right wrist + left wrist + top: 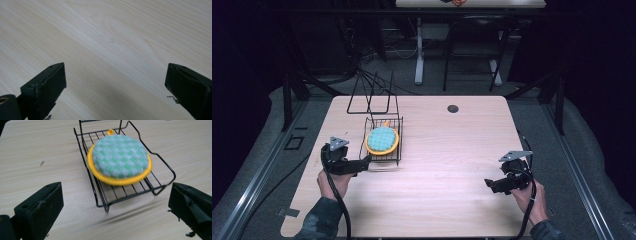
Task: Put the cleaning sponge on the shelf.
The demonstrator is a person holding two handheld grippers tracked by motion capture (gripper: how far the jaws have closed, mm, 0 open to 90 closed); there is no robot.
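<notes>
A round pot holder (119, 157) — green-and-white checked top, yellow rim, a small yellow loop at its far edge — lies flat in a black wire rack (107, 202) on the wooden table (452, 165), left of centre. The left gripper (364, 162) sits just beside the near end of the rack, its jaws spread wide apart and holding nothing; in the left gripper view the rack's near corner lies between them. The right gripper (488, 184) rests well apart over bare table on the right side, jaws likewise wide apart and empty. The pot holder appears soft, light and pliable, likely to sag if lifted by one edge; the thick yellow rim or the loop looks the firmest place to pinch. The rack appears stiff and light — grip it by a wire at its near edge. No brand, label or legible writing can be made out.
</notes>
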